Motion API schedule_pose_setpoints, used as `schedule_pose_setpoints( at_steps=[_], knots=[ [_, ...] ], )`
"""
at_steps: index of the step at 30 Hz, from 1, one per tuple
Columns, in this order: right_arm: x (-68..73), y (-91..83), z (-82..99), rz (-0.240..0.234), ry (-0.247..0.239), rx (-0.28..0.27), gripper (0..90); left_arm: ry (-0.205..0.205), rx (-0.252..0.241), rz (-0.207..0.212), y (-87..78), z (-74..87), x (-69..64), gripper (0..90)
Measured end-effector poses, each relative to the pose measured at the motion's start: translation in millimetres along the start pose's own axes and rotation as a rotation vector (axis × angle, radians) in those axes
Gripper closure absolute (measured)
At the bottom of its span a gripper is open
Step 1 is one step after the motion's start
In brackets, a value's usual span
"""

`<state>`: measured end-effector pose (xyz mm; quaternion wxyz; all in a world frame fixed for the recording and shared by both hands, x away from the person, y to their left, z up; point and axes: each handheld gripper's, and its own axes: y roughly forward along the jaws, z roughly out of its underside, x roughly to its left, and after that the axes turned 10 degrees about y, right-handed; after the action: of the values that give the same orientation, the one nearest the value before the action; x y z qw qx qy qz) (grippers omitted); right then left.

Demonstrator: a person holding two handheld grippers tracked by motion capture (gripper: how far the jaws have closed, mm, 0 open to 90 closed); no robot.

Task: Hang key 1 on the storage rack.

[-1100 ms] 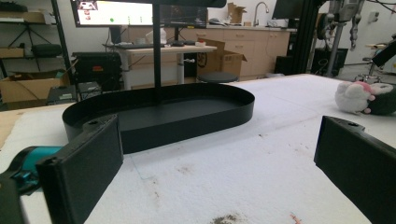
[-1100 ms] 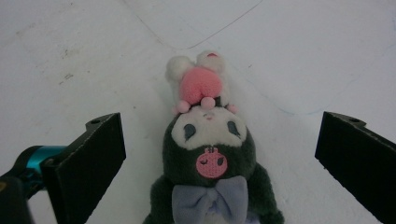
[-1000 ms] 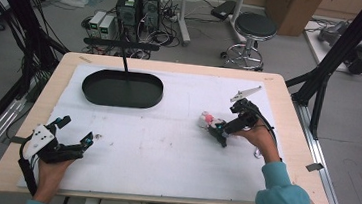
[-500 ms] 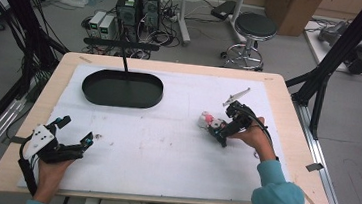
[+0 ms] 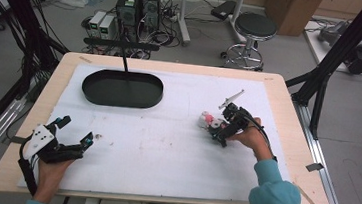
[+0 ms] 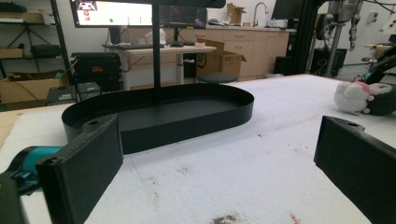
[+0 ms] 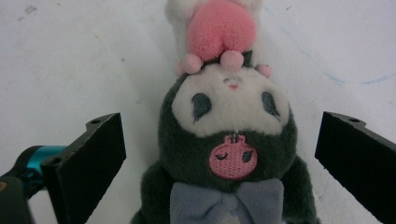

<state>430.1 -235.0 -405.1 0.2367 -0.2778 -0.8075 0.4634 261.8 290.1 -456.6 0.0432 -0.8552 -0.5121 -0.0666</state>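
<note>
Right tongs (image 5: 215, 129) wide open, jaws on either side of the plush (image 7: 229, 140) but not touching it. Plush lies on the table (image 5: 164, 150), right of centre, well apart from the black tray (image 5: 122, 88) at far left. Left tongs (image 5: 73, 132) also wide, empty, resting near left.

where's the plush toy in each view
High view: plush toy right of centre on the white mat, at the right claw.
Left gripper view: far right edge, lying on the mat.
Right gripper view: centre, between the open jaws.
Shared landmark: the black oval tray.
</note>
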Motion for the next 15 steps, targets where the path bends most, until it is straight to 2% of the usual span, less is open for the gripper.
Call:
schedule_pose_setpoints(
  at_steps=[2,6,8,14,15],
  knots=[
    [-0.5,1.2,-0.2,-0.011,-0.002,0.012,6.4,0.001,0.000,0.000,0.0,0.0,-0.1,1.7],
    [-1.7,2.9,0.1,-0.018,-0.001,0.040,11.5,0.000,0.000,-0.001,0.0,0.0,0.0,1.7],
    [-2.2,2.4,0.1,0.000,0.001,0.038,16.6,0.001,0.001,-0.001,0.0,0.0,-0.1,1.7],
    [-2.0,3.1,-0.4,0.008,0.012,0.040,17.7,0.002,0.001,0.000,0.0,0.0,-0.1,1.7],
    [-2.1,3.9,-0.6,0.007,0.011,0.039,20.6,0.002,0.001,-0.001,0.0,0.0,-0.1,1.7]
  ],
)
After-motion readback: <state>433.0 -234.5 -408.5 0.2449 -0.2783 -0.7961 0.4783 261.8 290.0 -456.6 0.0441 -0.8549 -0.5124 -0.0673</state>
